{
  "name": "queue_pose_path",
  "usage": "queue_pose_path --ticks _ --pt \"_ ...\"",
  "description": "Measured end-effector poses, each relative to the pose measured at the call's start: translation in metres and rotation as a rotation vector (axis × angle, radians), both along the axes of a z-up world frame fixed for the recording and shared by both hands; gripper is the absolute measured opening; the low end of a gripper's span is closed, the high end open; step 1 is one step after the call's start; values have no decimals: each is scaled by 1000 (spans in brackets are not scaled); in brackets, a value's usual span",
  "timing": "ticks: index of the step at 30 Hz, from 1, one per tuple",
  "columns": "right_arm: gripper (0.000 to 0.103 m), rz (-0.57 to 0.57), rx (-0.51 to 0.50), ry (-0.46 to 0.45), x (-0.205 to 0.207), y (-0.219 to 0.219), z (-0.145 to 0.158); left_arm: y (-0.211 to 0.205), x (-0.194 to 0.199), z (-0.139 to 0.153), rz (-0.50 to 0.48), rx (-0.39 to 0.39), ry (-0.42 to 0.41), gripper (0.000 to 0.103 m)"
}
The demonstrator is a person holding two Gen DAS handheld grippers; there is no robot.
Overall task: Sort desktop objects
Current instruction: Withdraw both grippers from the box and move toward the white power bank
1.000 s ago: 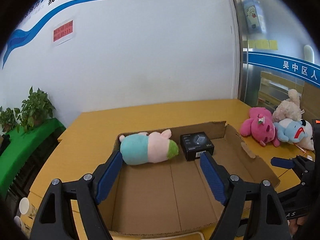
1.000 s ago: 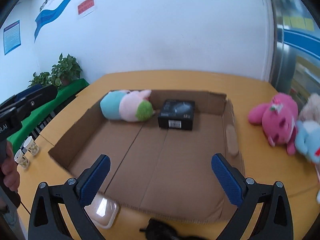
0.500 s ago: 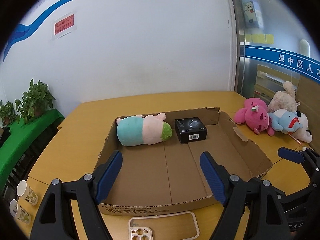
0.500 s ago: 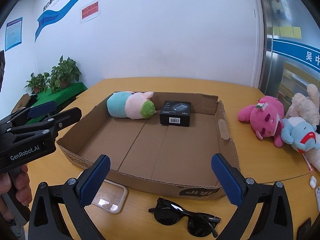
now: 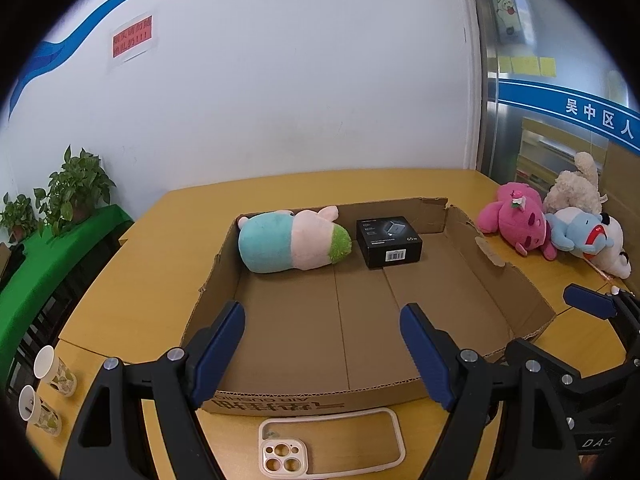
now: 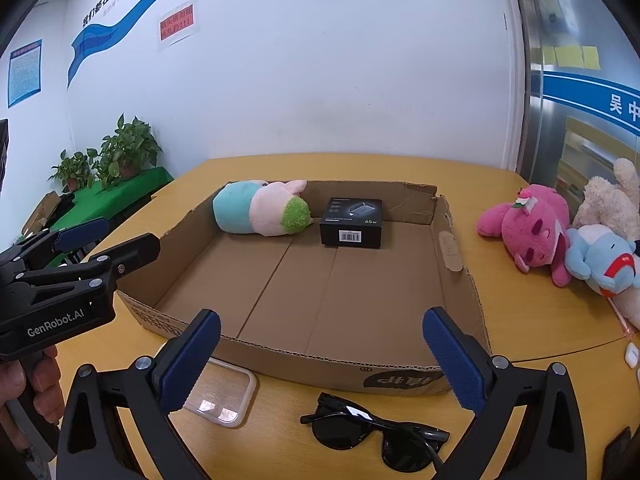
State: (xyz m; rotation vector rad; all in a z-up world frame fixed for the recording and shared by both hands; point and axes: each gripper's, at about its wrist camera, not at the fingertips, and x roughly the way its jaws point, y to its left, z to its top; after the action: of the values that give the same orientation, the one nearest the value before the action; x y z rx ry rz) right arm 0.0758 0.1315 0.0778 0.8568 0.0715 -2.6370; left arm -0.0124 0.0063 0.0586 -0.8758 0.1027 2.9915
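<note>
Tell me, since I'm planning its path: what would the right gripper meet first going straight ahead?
Probably the cardboard box: its near wall, or the bare floor just behind. The right gripper is open and empty.

A shallow cardboard tray (image 6: 452, 248) holds a pastel plush (image 6: 260, 212) and black box (image 6: 352, 222) at its far wall; sunglasses (image 6: 368, 432) and a clear phone case (image 5: 332, 440) lie before its near wall.

A white wall (image 5: 280, 100) carries a curved blue stripe (image 6: 132, 16) with Chinese lettering and a small red notice (image 5: 132, 38). To the right stands a metal-framed glass partition (image 5: 560, 128) with a blue band and yellow sticky notes (image 6: 570, 56). The yellow wooden table (image 6: 360, 168) fills the foreground; beside it potted plants (image 6: 116, 156) sit on a green-covered surface (image 5: 48, 256)
</note>
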Motion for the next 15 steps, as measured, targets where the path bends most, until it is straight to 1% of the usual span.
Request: queue_pose_path --ticks 4,10,15 --pt "103 -1 0 -4 1 -1 -3 2 1 -2 -3 -9 -3 80" --pt "103 7 -1 -4 4 -2 -4 2 5 -4 -22 21 -6 80" --pt "103 2 0 -5 6 -2 -4 0 3 -5 -22 26 -12 80"
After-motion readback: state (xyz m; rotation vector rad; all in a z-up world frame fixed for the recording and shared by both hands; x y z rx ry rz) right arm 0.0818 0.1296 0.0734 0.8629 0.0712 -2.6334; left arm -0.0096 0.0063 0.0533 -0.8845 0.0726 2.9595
